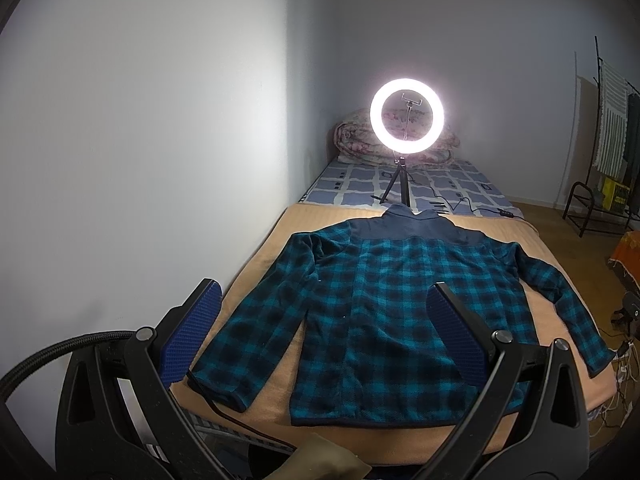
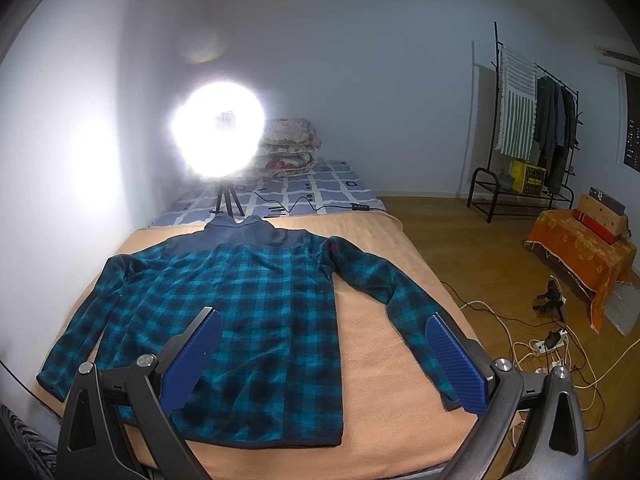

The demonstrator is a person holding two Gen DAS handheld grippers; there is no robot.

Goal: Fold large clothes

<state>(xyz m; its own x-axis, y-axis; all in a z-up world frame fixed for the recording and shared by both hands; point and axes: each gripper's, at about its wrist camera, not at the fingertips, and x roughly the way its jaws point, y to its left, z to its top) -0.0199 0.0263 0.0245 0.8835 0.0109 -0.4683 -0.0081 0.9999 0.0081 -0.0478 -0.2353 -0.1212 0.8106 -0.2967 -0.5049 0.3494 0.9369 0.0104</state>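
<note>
A teal and black plaid jacket (image 1: 384, 304) with a navy yoke and collar lies flat, back up, on a tan blanket (image 1: 264, 264), collar away from me, both sleeves spread down along its sides. It also shows in the right wrist view (image 2: 256, 312). My left gripper (image 1: 324, 292) is open and empty, held above the jacket's lower left part. My right gripper (image 2: 324, 316) is open and empty, above the lower right part, its right finger over the right sleeve's cuff (image 2: 436, 376).
A lit ring light on a tripod (image 1: 406, 116) stands on the bed just beyond the collar, its cable (image 2: 296, 204) trailing right. A folded quilt (image 2: 288, 144) lies at the bed's far end. A wall runs along the left. Cables and a power strip (image 2: 548, 344) lie on the floor to the right.
</note>
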